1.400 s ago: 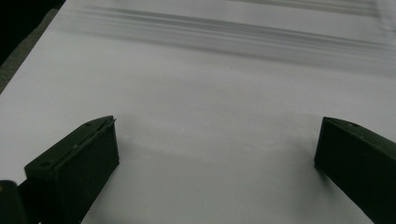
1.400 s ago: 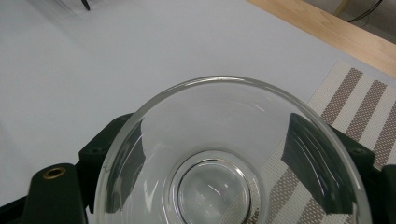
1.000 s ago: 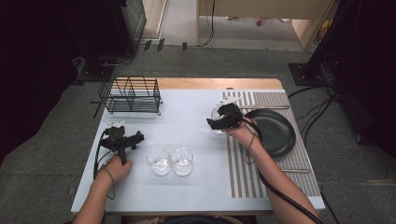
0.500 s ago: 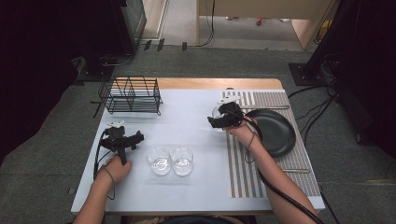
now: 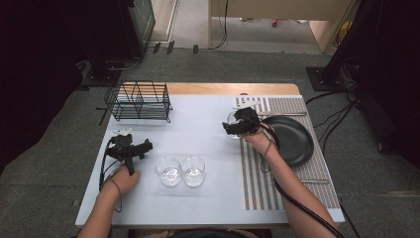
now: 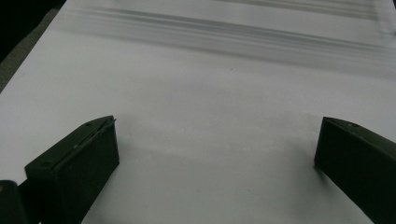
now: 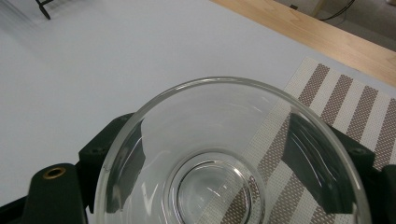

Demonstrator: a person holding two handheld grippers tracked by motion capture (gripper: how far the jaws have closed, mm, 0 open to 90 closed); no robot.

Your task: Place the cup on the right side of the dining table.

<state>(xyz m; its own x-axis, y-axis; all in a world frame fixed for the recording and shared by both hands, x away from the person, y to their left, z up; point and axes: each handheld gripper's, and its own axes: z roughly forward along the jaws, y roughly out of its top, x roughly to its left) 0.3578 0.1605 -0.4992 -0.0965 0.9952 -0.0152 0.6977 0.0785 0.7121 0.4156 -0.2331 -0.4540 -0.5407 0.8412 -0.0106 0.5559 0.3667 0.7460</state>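
**Clear glass bowl clamped by the right gripper**

Clear glass bowl [image 7: 229, 158] is sitting between the black jaws of the right gripper [image 5: 236, 126], which are pressing on its two sides. It is staying at the left edge of the striped placemat [image 5: 257, 173], at nine o'clock from the black plate [image 5: 292, 141]. The left gripper [image 5: 132, 148] is holding nothing, its jaws standing wide over the white table [image 6: 210, 102], at nine o'clock from two small glass bowls [image 5: 181, 171].
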